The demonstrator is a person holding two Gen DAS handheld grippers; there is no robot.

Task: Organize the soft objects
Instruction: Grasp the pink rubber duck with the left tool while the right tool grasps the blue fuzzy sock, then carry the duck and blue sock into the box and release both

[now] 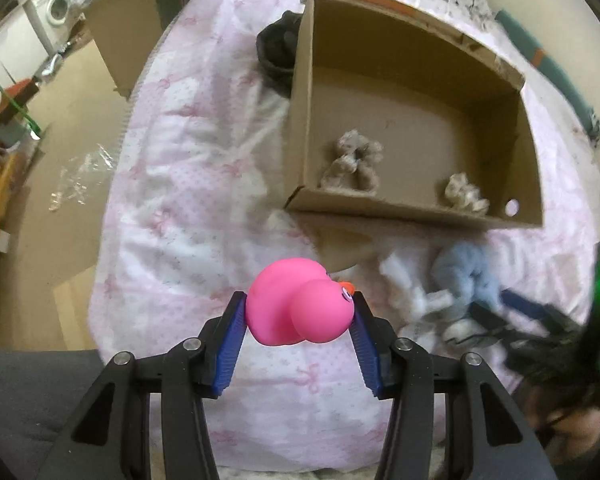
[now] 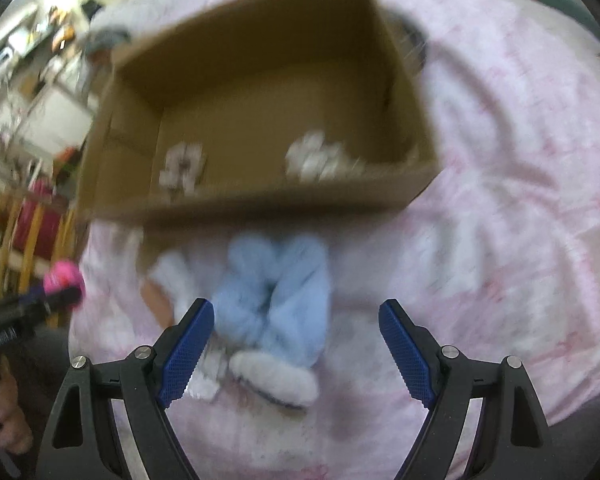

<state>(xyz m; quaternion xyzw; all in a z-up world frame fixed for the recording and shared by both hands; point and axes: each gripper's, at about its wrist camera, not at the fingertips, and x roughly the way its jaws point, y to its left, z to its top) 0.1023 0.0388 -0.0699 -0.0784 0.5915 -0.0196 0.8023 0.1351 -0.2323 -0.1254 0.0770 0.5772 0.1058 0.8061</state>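
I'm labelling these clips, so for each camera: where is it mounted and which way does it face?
Left wrist: on the left gripper, facing down at the pink duck it grips; the right gripper shows.
Right wrist: on the open right gripper, above the blue plush; a hand shows.
Both share the cardboard box.

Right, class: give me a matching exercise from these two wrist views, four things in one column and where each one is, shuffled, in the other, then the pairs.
Things
1. pink rubber duck
2. beige scrunchie
3. light blue fluffy item
4. dark bundle

Places
A. on the pink bedspread, just ahead of the open right gripper
B. on the bed, against the cardboard box's outer wall
C. clamped between the left gripper's blue pads
D. inside the cardboard box

Pairs: 1-C, 2-D, 3-A, 4-B
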